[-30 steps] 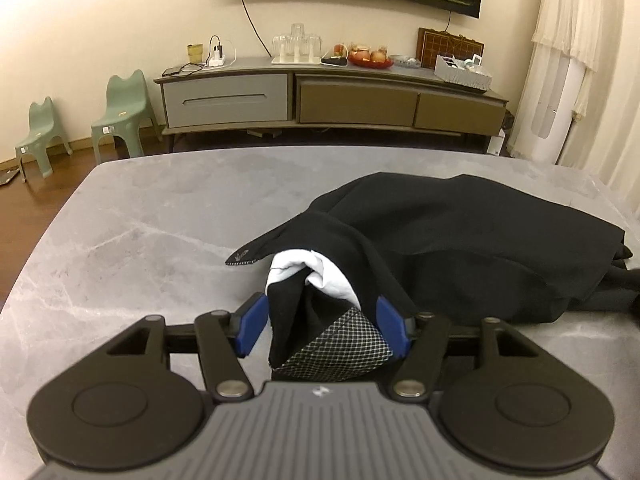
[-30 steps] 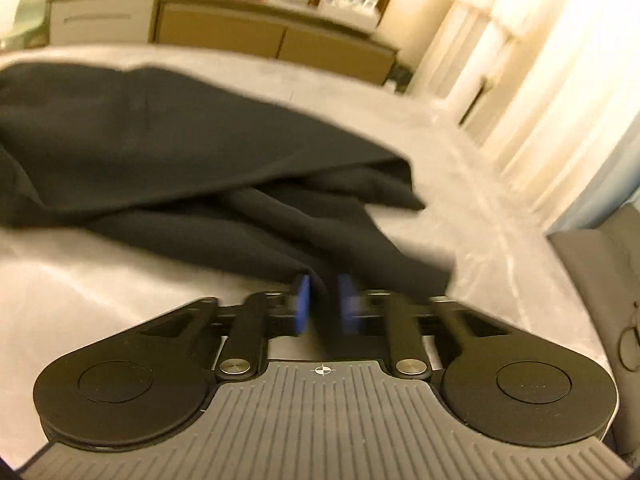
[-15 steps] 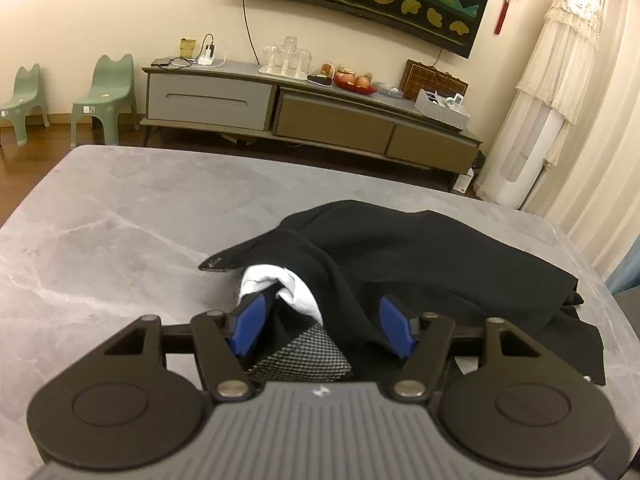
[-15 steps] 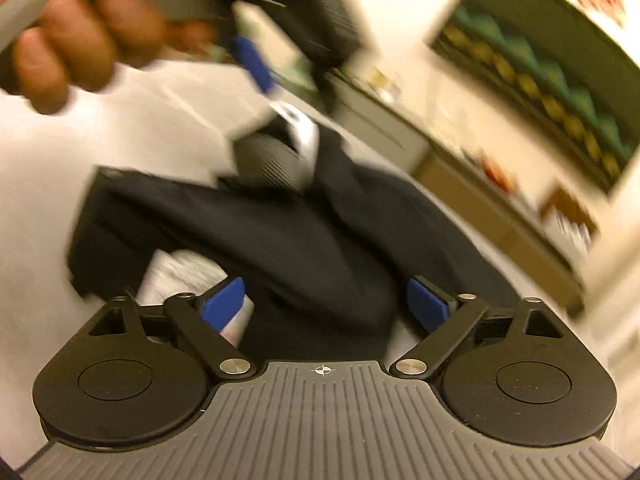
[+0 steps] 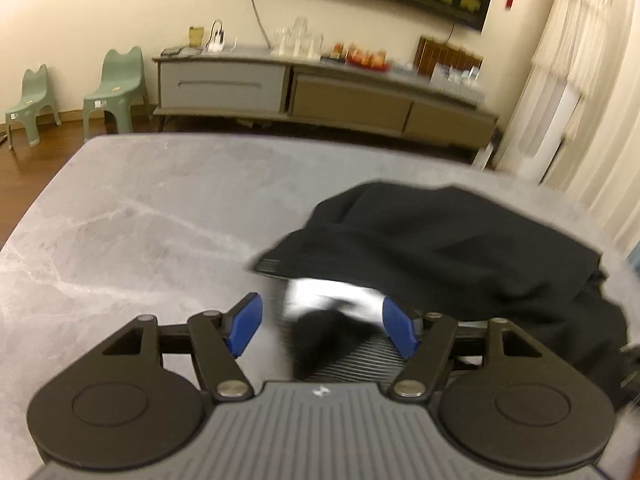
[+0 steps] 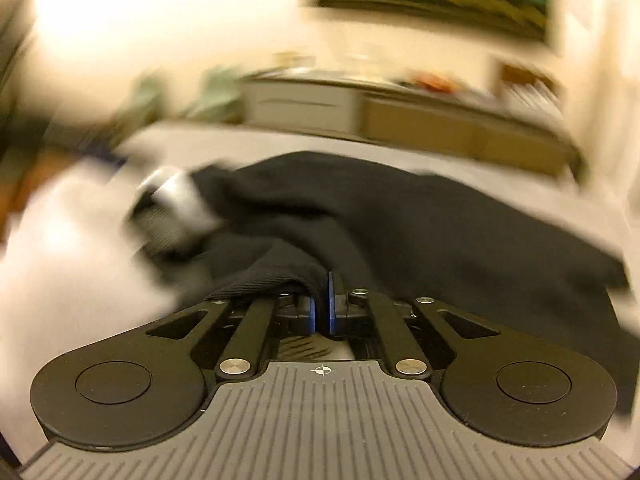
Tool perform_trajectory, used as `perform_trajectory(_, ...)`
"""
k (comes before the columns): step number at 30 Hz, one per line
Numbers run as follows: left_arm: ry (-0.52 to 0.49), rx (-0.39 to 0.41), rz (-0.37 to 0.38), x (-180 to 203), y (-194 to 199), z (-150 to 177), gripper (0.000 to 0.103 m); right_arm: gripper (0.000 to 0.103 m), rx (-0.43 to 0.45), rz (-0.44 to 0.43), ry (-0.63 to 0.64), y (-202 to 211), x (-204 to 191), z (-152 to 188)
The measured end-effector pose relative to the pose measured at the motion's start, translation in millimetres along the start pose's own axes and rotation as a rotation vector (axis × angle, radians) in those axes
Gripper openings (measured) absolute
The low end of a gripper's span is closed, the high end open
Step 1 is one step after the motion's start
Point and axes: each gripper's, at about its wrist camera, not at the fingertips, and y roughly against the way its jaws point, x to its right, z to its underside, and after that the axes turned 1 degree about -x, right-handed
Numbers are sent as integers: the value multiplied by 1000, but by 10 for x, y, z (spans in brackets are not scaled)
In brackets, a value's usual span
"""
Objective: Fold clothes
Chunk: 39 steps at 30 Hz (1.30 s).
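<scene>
My right claw (image 6: pixel 321 306), wide half a second ago, now pinches a fold of the black garment (image 6: pixel 400 224) on the table (image 5: pixel 160 200) at 12 o'clock, while my left claw (image 5: pixel 320 326) is opening around its lining, enabling the fold.

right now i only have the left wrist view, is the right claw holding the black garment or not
Observer: Yes. In the right wrist view the right claw is shut on a fold of the black garment.
Operator: which part did it catch
Observer: A near edge; the pinched fold bunches out to the left of the pads.
Operator: where's the white bit from there
Observer: The white and mesh patch lies up and left of that claw, apart from it, though that view is blurred.
</scene>
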Motion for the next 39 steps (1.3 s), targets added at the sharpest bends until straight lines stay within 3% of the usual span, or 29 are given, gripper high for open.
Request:
perform_trajectory(3, -23, -60, 8, 119, -159, 96, 68, 5, -49, 7, -220, 24, 572, 114)
perform_trajectory(7, -53, -117, 79, 468, -248, 293, 71, 5, -62, -71, -394, 70, 841, 269)
perform_trajectory(10, -122, -110, 104, 787, -244, 468, 89, 5, -51, -154, -453, 32, 801, 226)
perform_trajectory(11, -152, -99, 54, 877, -294, 519, 91, 5, -46, -184, -476, 6, 804, 194)
perform_trajectory(13, -209, -76, -49, 1045, -405, 613, 79, 4, -43, -246, -520, -7, 827, 178)
perform_trajectory(15, -208, -53, -149, 1045, -566, 584, 26, 4, -40, -303, -562, -31, 863, 174)
perform_trajectory(16, -169, -45, -174, 975, -600, 500, 16, 4, -36, -328, -584, -59, 890, 176)
perform_trajectory(17, -107, -29, -180, 852, -579, 353, 10, 4, -32, -352, -606, -87, 916, 178)
perform_trajectory(21, 224, 170, -184, 18, -26, -374, 10, 3, 4, -380, -583, -71, 966, 137)
perform_trajectory(23, 356, 221, -204, -362, 174, -531, 10, 5, -11, -255, -413, -147, 807, 108)
perform_trajectory(24, 347, 213, -249, -442, 168, -542, 10, 14, -29, -146, -326, -223, 696, 116)
perform_trajectory(26, 303, 146, -289, -524, 63, -486, 14, 19, -140, -9, -184, -469, 558, 184)
perform_trajectory(28, 274, 44, -242, -504, -84, -308, 16, 20, -149, 6, -198, -551, 616, 209)
perform_trajectory(30, 193, -9, -192, -314, -151, -143, 23, 46, -115, -2, -240, -543, 702, 151)
perform_trajectory(32, 94, -32, -143, -116, -120, -16, 28, 52, -86, 5, -253, -602, 767, 25)
perform_trajectory(36, -3, -17, -35, 270, -111, 64, 60, 63, -82, -20, -305, -858, 884, -288)
perform_trajectory(37, -5, -3, -15, 341, -125, 59, 64, 65, -74, -29, -321, -941, 926, -371)
perform_trajectory(39, 15, 20, 2, 448, -185, -8, 81, 80, -52, -14, -382, -1102, 1057, -555)
